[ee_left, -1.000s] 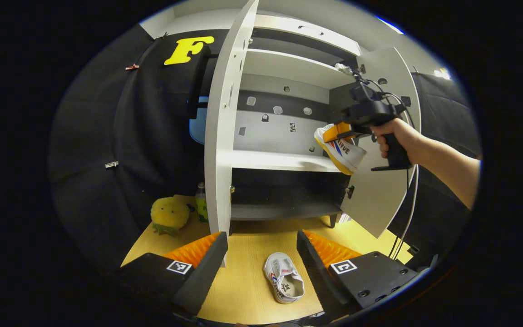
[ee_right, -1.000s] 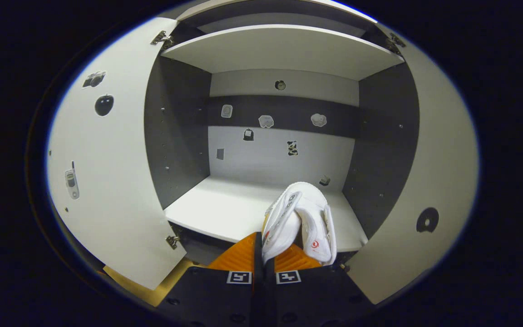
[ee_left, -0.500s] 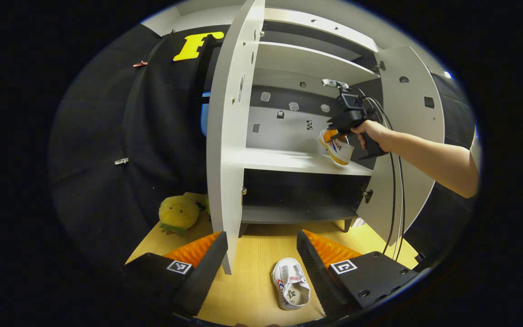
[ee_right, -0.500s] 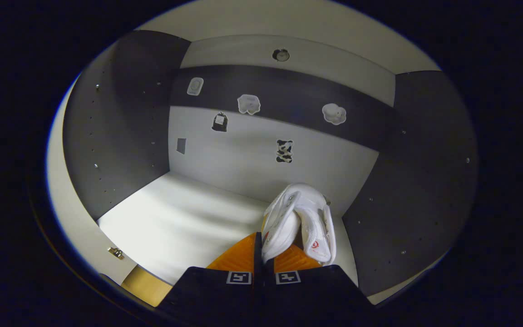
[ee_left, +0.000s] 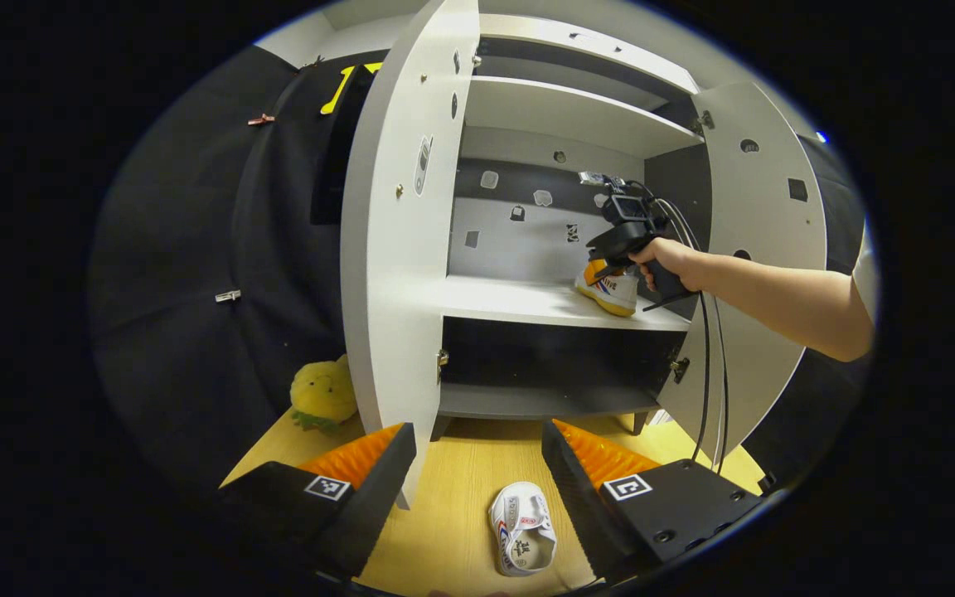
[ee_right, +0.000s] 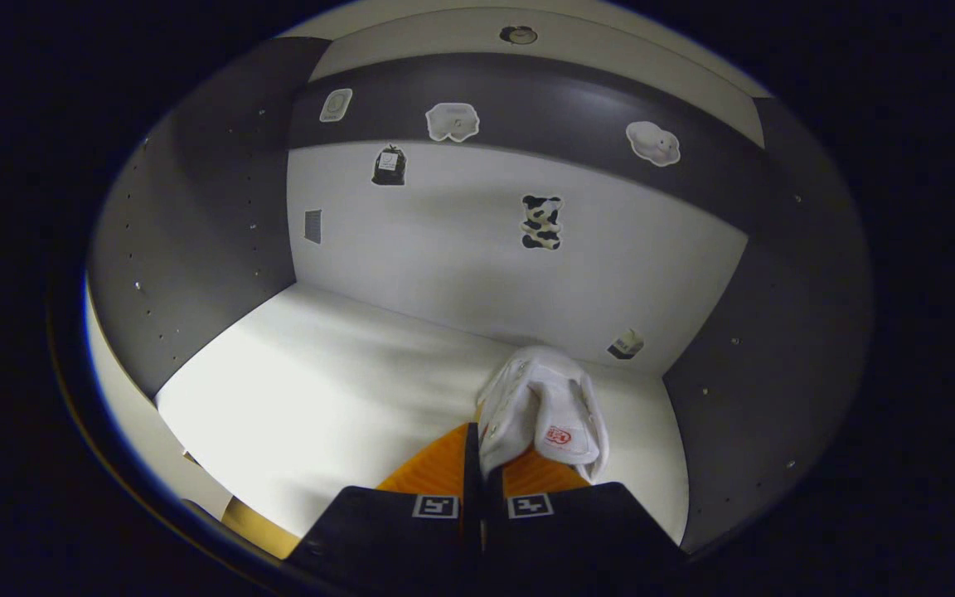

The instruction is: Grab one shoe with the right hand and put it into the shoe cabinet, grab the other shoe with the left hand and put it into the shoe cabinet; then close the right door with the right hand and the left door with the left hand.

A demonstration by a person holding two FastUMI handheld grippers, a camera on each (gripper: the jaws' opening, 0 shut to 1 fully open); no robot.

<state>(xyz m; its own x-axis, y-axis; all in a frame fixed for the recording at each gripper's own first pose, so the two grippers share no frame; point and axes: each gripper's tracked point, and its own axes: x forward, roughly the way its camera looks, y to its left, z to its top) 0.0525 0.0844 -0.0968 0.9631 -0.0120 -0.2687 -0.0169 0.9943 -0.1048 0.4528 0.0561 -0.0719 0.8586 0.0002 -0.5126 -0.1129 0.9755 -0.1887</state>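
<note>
Right tongs [ee_right: 482, 452] pinch 1 shoe [ee_right: 544, 406] above the cabinet shelf [ee_right: 336, 365].

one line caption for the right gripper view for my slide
Right gripper holds a white shoe over the cabinet shelf.

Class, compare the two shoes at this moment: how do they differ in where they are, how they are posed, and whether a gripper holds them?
The held shoe is on the cabinet's middle shelf; the floor shoe lies on the wooden floor before the cabinet.
The right gripper is shut on the held shoe; the floor shoe lies free between the fingers of the open left gripper.
The held shoe is tilted; the floor shoe lies flat, opening up.
Both are white sneakers.
</note>
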